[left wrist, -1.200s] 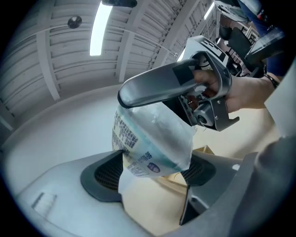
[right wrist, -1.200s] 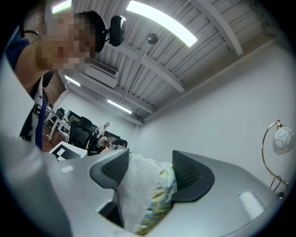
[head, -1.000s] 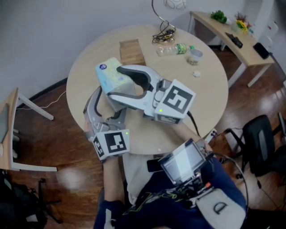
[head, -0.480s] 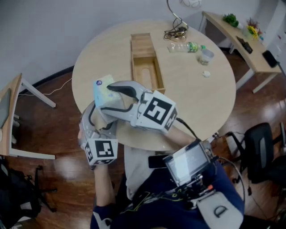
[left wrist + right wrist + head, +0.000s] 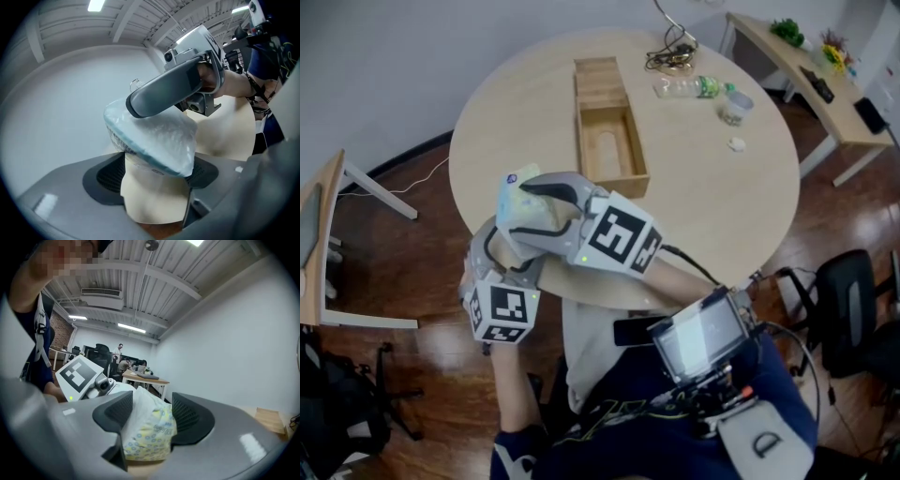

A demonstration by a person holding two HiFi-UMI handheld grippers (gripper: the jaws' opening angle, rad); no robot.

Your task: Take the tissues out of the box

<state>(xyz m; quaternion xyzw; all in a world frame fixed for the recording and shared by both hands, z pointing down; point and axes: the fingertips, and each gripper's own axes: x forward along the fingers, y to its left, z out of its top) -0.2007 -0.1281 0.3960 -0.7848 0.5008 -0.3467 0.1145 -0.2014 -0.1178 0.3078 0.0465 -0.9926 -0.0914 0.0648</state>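
Both tools have hold of the tissue pack point(image 5: 514, 195). The left tool point(image 5: 157, 166) is clenched on its lower part, pads against either side. The right tool point(image 5: 149, 420) is grasping it too, with the printed wrapper pinched between its dark pads. The pack hangs in the air over the near-left part of the counter point(image 5: 722, 206), close to the rim. It is well apart from the wooden box point(image 5: 623, 186), which looks empty from here.

The double grip is what worries me. The pack is soft film over soft paper, so two tools squeezing from different sides could crush it. If they pull against each other, they could also stretch or split the wrapper. The other risk is the handover: if one tool lets go before the other has a firm bite, the slick plastic could slide out. This close to the edge, the pack would likely go to the floor rather than the counter.

As for how it lies, the pack is tipped, not flat. From above, its long axis seems to run diagonally, from the far left toward the person, roughly along the right tool's jaws. The corner with the round sticker is the farthest. In the left gripper view the clear broad face slopes upward. I can't be surer than that, since the tools cover much of it.
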